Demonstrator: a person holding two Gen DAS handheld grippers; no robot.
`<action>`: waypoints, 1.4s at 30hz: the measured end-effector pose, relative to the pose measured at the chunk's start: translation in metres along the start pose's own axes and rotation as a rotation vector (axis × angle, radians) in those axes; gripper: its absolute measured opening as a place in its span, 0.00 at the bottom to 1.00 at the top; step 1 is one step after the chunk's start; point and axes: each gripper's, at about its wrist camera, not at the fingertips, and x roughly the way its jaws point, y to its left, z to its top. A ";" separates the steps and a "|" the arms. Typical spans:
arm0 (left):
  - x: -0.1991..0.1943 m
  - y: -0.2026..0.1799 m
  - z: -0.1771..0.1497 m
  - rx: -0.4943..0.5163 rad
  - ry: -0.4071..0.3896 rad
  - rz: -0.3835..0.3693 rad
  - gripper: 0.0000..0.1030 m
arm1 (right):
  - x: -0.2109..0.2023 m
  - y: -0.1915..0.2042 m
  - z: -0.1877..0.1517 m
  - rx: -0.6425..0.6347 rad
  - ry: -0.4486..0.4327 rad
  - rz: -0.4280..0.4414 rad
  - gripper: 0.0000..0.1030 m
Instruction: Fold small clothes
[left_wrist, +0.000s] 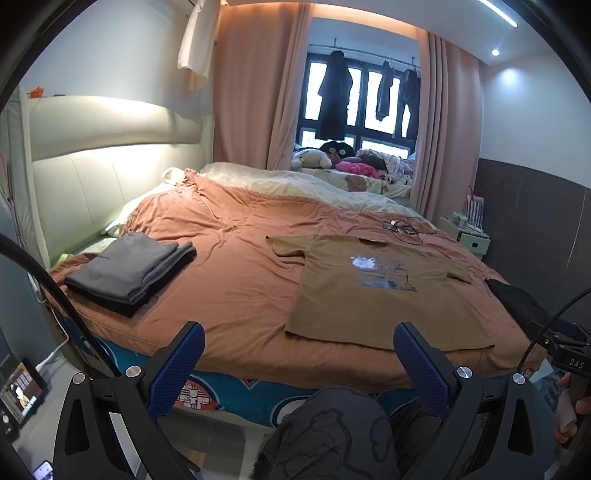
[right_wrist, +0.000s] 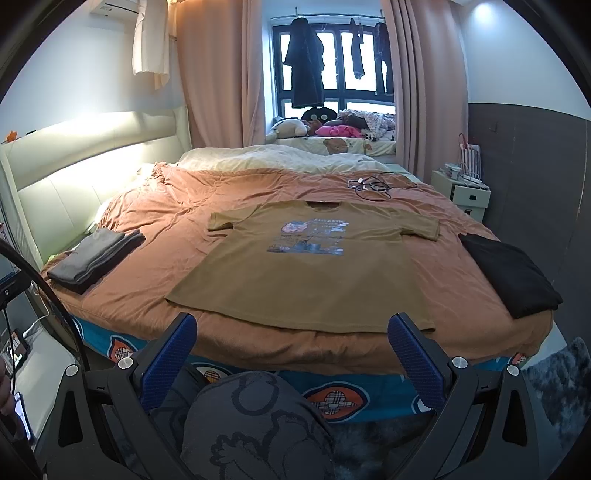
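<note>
A tan printed T-shirt (left_wrist: 373, 295) lies spread flat, face up, on the orange bed cover (left_wrist: 229, 266); it also shows in the right wrist view (right_wrist: 306, 273). My left gripper (left_wrist: 299, 339) is open and empty, held back from the bed's front edge, left of the shirt's hem. My right gripper (right_wrist: 291, 328) is open and empty, just short of the shirt's near hem. A folded grey stack (left_wrist: 133, 269) lies at the left of the bed and shows in the right wrist view (right_wrist: 96, 254). A black garment (right_wrist: 509, 273) lies at the right edge.
Cables and a phone (right_wrist: 369, 184) lie on the bed beyond the shirt. A white nightstand (right_wrist: 461, 192) stands at the right. A tablet (left_wrist: 22, 395) sits on a low surface at the left. Plush toys (right_wrist: 314, 127) sit by the window. A dark patterned knee (right_wrist: 255, 424) is below.
</note>
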 end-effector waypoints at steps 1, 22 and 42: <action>0.000 0.000 0.000 0.000 -0.001 0.001 1.00 | -0.001 0.001 0.001 0.001 0.001 0.001 1.00; 0.000 -0.005 0.002 0.006 -0.005 -0.023 1.00 | 0.003 0.002 0.001 0.000 0.003 -0.001 1.00; -0.001 -0.006 0.001 0.004 -0.012 -0.027 1.00 | 0.000 0.004 0.000 -0.003 -0.003 0.001 1.00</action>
